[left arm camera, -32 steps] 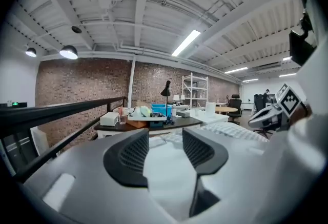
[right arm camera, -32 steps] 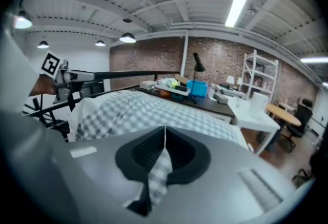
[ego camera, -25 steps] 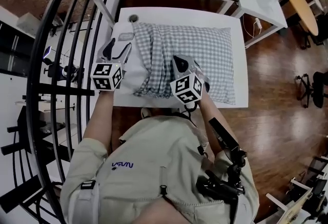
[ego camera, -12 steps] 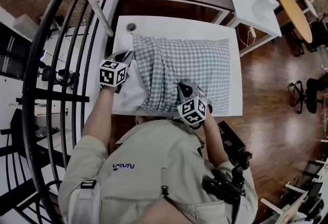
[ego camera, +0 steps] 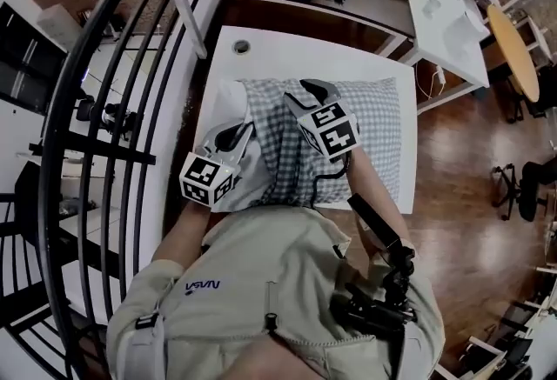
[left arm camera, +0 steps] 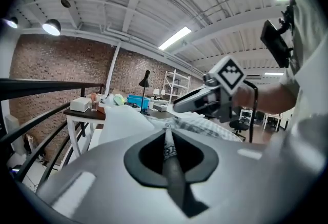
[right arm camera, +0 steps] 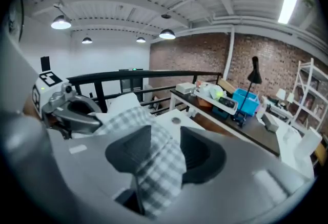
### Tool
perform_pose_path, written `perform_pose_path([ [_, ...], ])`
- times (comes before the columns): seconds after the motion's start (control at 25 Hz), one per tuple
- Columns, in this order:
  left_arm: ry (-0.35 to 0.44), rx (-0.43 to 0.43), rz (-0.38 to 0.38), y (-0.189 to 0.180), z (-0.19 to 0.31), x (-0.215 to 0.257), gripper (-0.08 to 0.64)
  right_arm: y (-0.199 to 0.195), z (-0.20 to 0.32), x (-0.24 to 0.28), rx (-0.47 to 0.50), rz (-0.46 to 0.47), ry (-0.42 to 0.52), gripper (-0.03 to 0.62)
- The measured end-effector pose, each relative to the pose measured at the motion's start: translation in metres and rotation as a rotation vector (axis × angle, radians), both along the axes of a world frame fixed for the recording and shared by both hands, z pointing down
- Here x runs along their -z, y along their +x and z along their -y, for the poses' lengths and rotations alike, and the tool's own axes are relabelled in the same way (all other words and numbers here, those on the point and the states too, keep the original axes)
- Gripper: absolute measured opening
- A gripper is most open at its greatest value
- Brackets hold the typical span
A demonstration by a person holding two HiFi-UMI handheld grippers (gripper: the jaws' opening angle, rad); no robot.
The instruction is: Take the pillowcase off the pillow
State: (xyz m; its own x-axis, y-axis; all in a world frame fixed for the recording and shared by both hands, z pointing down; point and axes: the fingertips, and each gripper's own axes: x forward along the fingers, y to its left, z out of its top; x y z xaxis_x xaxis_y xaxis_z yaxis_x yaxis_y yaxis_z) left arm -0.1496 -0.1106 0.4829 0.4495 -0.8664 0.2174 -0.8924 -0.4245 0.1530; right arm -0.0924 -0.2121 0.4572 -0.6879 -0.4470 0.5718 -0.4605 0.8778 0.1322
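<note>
Grey plastic jaws of the left gripper (left arm camera: 168, 141) are seen pressed together, having just been closing. A thin edge of the checked pillowcase (ego camera: 370, 122) is pinched between them. Jaws of the right gripper (right arm camera: 163, 150) are held wide apart, having just been opening. A loose fold of the pillowcase is draped between them, unclamped. The pillowcase is bunched over most of the white pillow (ego camera: 228, 104), whose left end is bared. The pillow is laid on a white table (ego camera: 287, 52). A cluttered dark desk (ego camera: 365, 4) is noted beyond.
</note>
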Motion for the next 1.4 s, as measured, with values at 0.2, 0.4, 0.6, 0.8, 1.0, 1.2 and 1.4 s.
perform_pose_path([
  [0.2, 0.094, -0.008, -0.002, 0.009, -0.017, 0.024, 0.017, -0.037, 0.007, -0.068, 0.084, -0.216, -0.147, 0.145],
  [0.4, 0.168, 0.047, -0.056, -0.010, -0.026, 0.055, 0.015, -0.011, 0.051, -0.043, -0.064, -0.378, 0.109, 0.021],
  [0.6, 0.243, 0.061, -0.223, -0.035, -0.029, 0.092, 0.015, 0.098, 0.116, -0.023, -0.398, -0.346, 0.130, 0.021],
  [0.8, 0.146, 0.041, -0.256, -0.041, 0.013, 0.052, 0.015, 0.164, 0.124, -0.041, -0.553, -0.302, 0.080, 0.021],
  [1.0, 0.052, 0.075, -0.148, -0.044, 0.053, 0.000, 0.017, 0.157, 0.114, -0.068, -0.504, -0.320, 0.160, 0.026],
  [1.2, 0.077, 0.050, -0.003, -0.044, 0.063, 0.003, 0.103, 0.154, 0.096, -0.030, -0.541, -0.058, 0.156, 0.132],
  [1.4, 0.132, -0.027, 0.139, -0.024, 0.030, 0.015, 0.226, 0.138, 0.022, 0.006, -0.554, 0.190, 0.129, 0.132],
])
